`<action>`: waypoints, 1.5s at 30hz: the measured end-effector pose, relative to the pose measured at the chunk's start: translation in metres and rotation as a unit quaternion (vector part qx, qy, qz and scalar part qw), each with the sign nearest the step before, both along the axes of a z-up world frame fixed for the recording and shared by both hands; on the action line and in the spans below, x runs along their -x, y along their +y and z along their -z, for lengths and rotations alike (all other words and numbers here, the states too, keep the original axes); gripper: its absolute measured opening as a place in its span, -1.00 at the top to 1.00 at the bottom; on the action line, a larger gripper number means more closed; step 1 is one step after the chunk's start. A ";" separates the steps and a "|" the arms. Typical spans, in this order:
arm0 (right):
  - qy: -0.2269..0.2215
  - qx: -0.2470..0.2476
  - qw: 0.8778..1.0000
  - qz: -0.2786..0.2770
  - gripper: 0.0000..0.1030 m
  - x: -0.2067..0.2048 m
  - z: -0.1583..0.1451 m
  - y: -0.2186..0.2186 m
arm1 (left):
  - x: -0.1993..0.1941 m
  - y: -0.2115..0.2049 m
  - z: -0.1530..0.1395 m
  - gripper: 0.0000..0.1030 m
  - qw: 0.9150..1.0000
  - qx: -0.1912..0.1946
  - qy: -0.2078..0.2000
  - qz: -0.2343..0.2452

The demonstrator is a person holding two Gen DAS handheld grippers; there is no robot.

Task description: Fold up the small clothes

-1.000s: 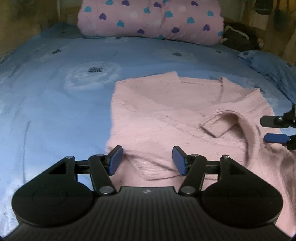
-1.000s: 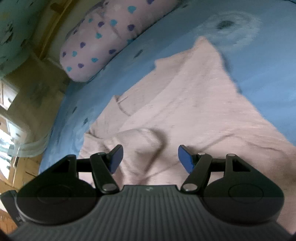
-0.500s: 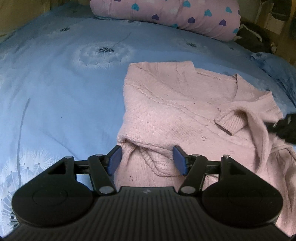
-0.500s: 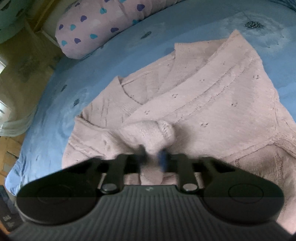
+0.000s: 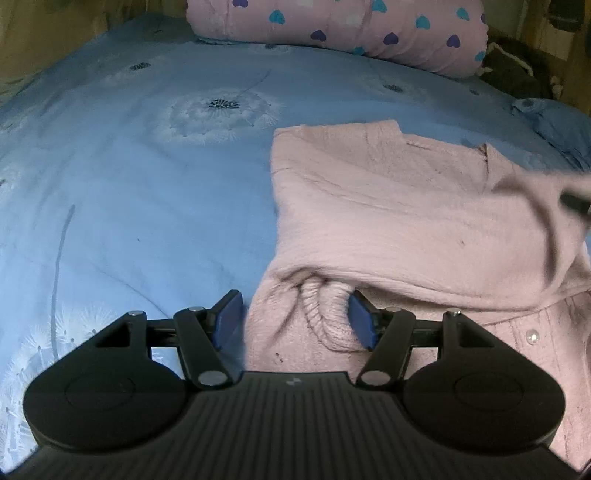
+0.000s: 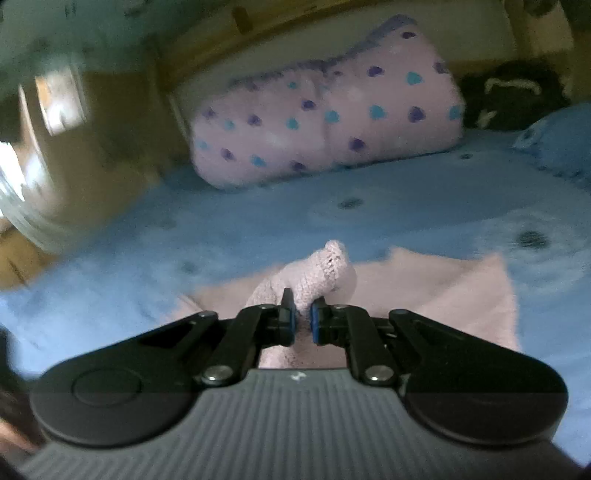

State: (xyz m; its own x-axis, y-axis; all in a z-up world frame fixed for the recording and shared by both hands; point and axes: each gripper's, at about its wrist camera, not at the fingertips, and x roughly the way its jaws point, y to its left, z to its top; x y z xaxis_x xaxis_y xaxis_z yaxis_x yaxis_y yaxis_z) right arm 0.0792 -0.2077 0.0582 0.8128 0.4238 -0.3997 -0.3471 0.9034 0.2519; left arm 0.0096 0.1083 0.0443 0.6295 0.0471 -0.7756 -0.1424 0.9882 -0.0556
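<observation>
A small pink knitted cardigan [image 5: 399,206] lies on the blue bedsheet [image 5: 129,166]. My left gripper [image 5: 293,319] is open, low over the cardigan's near left part, with a ribbed cuff [image 5: 325,314] between its blue pads. My right gripper [image 6: 302,320] is shut on the other sleeve [image 6: 317,269] and holds its cuff end up above the cardigan [image 6: 443,291]. In the left wrist view the lifted sleeve [image 5: 546,206] is a blur at the far right, with the right gripper's dark tip [image 5: 576,201] beside it.
A pink pillow with heart prints [image 5: 351,33] lies across the head of the bed, also in the right wrist view [image 6: 325,110]. A dark bundle [image 5: 517,70] and a blue pillow [image 5: 561,125] sit at the far right. Wooden furniture stands at left [image 6: 74,129].
My right gripper closed on the folded sleeve and lifted it, swinging its view up toward the pillow. My left gripper slid back toward the cardigan's near left edge, still open.
</observation>
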 end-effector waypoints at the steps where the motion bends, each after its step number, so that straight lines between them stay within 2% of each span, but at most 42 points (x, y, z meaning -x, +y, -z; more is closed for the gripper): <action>1: 0.011 0.017 1.000 0.009 0.78 -0.004 0.011 -0.004 | 0.000 0.000 0.000 -0.32 1.000 0.001 0.001 -0.001; 5: 0.061 0.032 0.997 0.018 0.73 -0.014 0.044 -0.021 | -0.003 0.001 0.000 -0.32 1.000 0.001 0.004 -0.004; 7: 0.083 0.035 0.995 0.030 0.60 -0.015 0.052 -0.026 | -0.002 0.000 -0.002 -0.32 1.000 0.002 0.002 -0.003; 8: 0.089 0.038 0.995 0.037 0.42 -0.014 0.053 -0.029 | -0.001 0.001 -0.004 -0.32 1.000 0.004 0.000 -0.003; 9: 0.088 0.042 0.994 0.046 0.24 -0.012 0.051 -0.032 | 0.003 0.001 -0.009 -0.32 1.000 0.007 -0.008 -0.001; 11: 0.087 0.057 0.992 0.067 0.03 -0.008 0.042 -0.038 | 0.010 0.001 -0.019 -0.32 1.000 0.008 -0.028 0.006; 14: 0.073 0.081 0.990 0.092 -0.01 -0.001 0.023 -0.038 | 0.017 -0.001 -0.034 -0.32 0.998 0.010 -0.056 0.011; 16: 0.060 0.086 0.991 0.087 -0.04 -0.001 0.008 -0.031 | 0.015 -0.003 -0.040 -0.32 0.997 0.022 -0.066 0.014; 18: 0.058 0.087 0.992 0.069 -0.15 -0.007 -0.001 -0.018 | 0.007 -0.006 -0.040 -0.32 0.997 0.038 -0.059 0.014; 21: 0.062 0.103 0.992 0.041 -0.17 -0.025 -0.004 0.017 | -0.008 -0.011 -0.036 -0.32 0.998 0.052 -0.043 0.014; 25: 0.090 0.135 0.986 0.030 -0.17 -0.056 0.013 0.061 | -0.023 -0.021 -0.030 -0.32 0.999 0.029 -0.037 0.019; 28: 0.096 0.191 0.975 0.053 -0.14 -0.068 0.030 0.076 | -0.029 -0.023 -0.023 -0.32 0.999 0.018 -0.041 0.027; 29: 0.093 0.199 0.974 0.057 0.13 -0.068 0.033 0.075 | -0.031 -0.024 -0.019 -0.32 0.999 0.011 -0.036 0.027; 30: 0.092 0.203 0.973 0.065 0.75 -0.067 0.035 0.072 | -0.032 -0.022 -0.016 -0.32 0.999 0.005 -0.033 0.025; 34: 0.083 0.165 0.978 0.094 0.79 -0.050 0.022 0.033 | -0.035 -0.018 -0.011 -0.32 0.999 0.004 -0.028 0.016; 37: 0.053 0.154 0.979 0.122 0.79 -0.020 0.007 0.002 | -0.037 -0.019 -0.008 -0.32 1.000 0.001 -0.026 0.013; 40: 0.052 0.135 0.980 0.138 0.79 0.012 0.003 -0.029 | -0.037 -0.022 -0.007 -0.32 1.000 -0.007 -0.026 0.012; 45: 0.106 0.141 0.978 0.113 0.74 0.050 0.025 -0.055 | -0.036 -0.026 -0.006 -0.33 0.999 -0.024 -0.029 0.016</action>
